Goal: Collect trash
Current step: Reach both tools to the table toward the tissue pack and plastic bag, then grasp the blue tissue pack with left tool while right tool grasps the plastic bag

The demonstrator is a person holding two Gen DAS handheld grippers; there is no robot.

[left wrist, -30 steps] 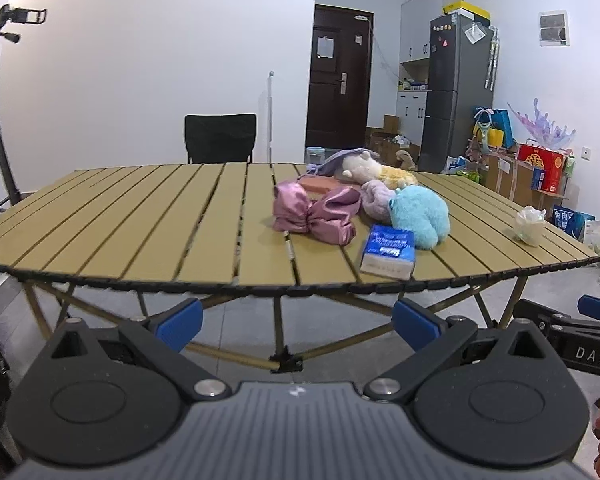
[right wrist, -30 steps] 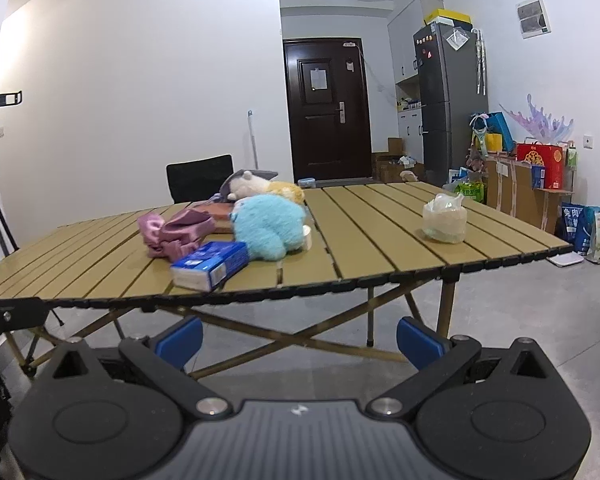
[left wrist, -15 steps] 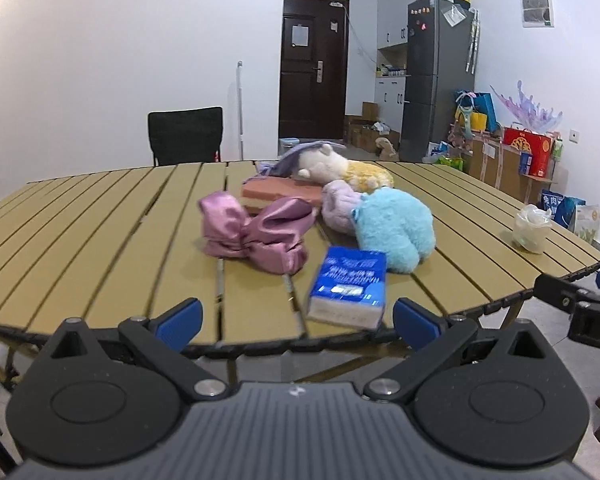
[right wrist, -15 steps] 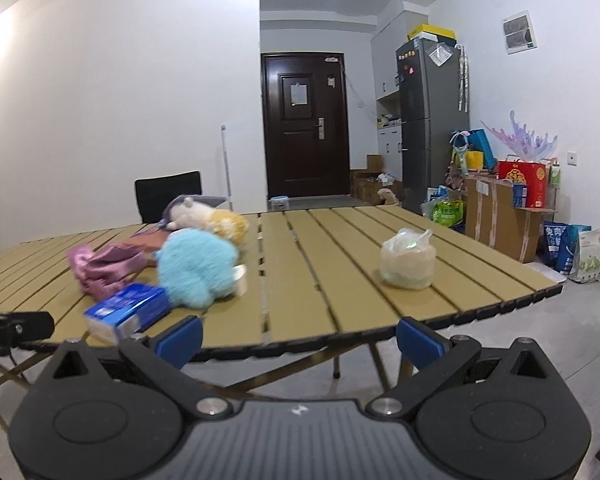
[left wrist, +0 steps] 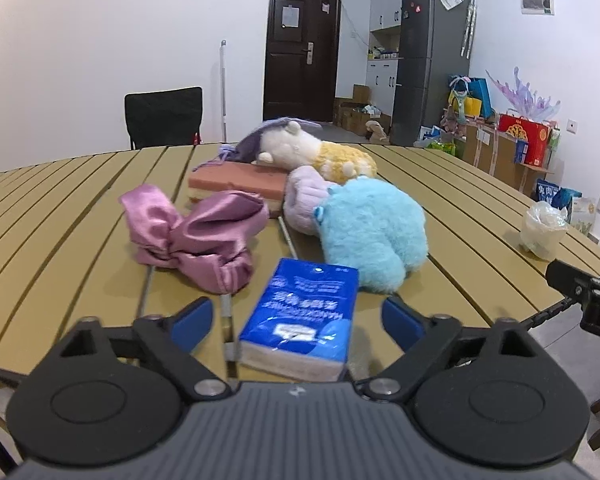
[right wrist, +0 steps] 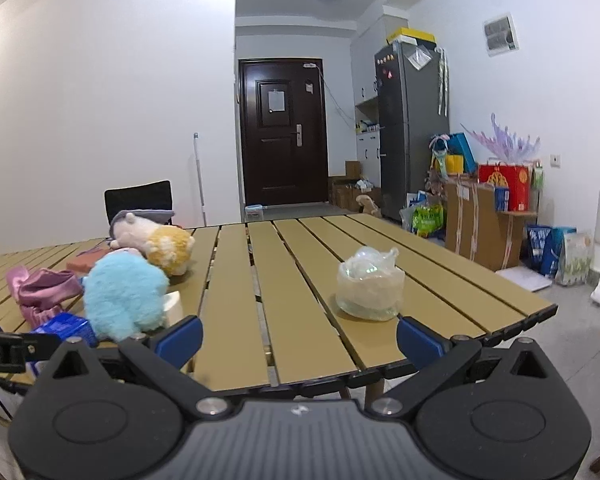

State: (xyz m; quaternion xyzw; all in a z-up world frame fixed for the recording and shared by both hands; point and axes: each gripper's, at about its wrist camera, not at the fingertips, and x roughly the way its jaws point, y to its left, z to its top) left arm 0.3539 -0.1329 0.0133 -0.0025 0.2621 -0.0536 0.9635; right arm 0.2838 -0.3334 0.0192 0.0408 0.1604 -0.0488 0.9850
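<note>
Crinkled plastic bag (right wrist: 370,289) is sitting on the tabletop (right wrist: 300,320), looking light and crushable; pinch its knotted top. Both hand-held grippers, left (left wrist: 296,318) and right (right wrist: 298,336), are standing apart, empty.

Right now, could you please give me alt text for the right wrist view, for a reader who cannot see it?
The open right tool faces a crumpled clear plastic bag sitting alone on the slatted table. Plush toys, including a blue plush, lie at left; a dark door stands behind.

You see a tan slatted table (left wrist: 80,208), a blue tissue pack (left wrist: 304,316) with white print, a light-blue plush (left wrist: 374,232), a pink satin bow (left wrist: 196,236) and a clear bag (right wrist: 370,286).
</note>
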